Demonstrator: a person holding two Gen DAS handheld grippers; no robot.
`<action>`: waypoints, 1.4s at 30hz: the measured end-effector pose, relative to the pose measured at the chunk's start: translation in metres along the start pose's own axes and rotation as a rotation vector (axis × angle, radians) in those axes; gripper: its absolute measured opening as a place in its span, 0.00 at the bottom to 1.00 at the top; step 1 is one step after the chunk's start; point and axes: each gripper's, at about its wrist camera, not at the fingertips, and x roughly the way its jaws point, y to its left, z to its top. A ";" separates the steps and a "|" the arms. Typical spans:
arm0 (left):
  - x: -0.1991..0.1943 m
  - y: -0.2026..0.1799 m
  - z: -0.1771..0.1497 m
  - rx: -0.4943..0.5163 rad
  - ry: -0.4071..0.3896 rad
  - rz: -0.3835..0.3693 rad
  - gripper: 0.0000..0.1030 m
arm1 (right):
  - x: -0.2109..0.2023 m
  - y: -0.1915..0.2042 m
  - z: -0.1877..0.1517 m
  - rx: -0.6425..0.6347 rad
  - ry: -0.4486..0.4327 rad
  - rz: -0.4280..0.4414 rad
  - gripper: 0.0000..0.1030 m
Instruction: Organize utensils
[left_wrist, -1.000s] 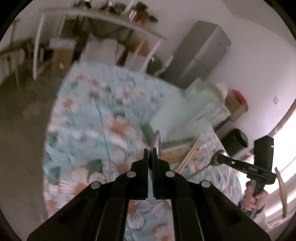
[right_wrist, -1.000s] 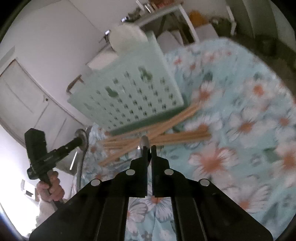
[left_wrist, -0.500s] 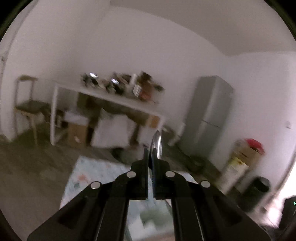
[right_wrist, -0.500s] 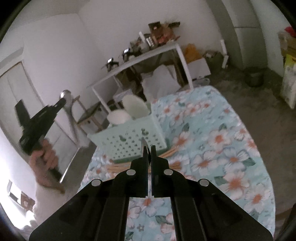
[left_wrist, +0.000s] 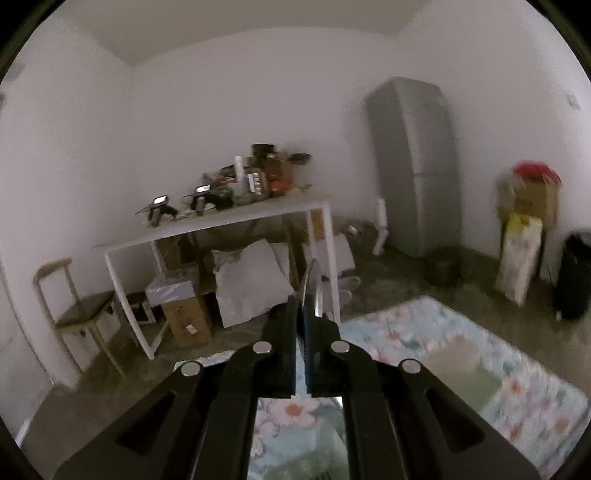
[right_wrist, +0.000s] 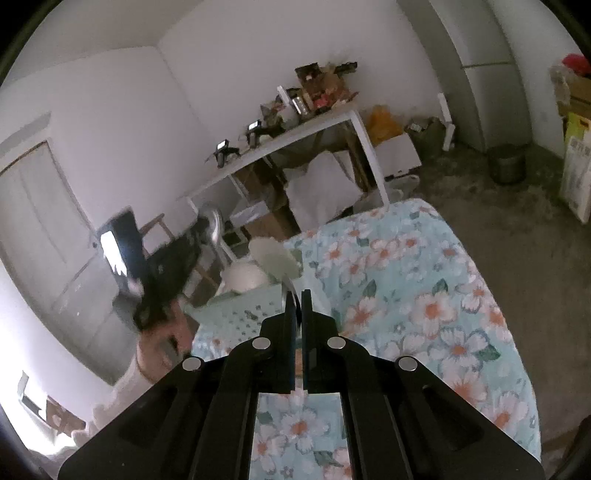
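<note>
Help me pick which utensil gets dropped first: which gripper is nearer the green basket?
Right, likely. The right gripper, shut on a metal utensil, has its tips just over the green basket. The left gripper, shut on a spoon, is raised off to the basket's left.

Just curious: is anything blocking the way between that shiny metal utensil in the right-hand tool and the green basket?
Nothing visible. The thin metal utensil sticks out of the right gripper, jaws shut on it, just above the pale green perforated plastic basket.
</note>
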 end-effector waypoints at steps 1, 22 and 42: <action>-0.001 -0.001 -0.004 0.015 0.004 -0.028 0.04 | 0.001 0.000 0.002 0.000 -0.005 0.000 0.01; -0.022 0.040 -0.017 -0.101 0.125 -0.314 0.45 | 0.016 0.022 0.038 -0.046 -0.057 0.013 0.01; 0.026 -0.005 0.025 0.114 0.096 -0.117 0.06 | 0.015 0.001 0.034 -0.020 -0.027 0.016 0.03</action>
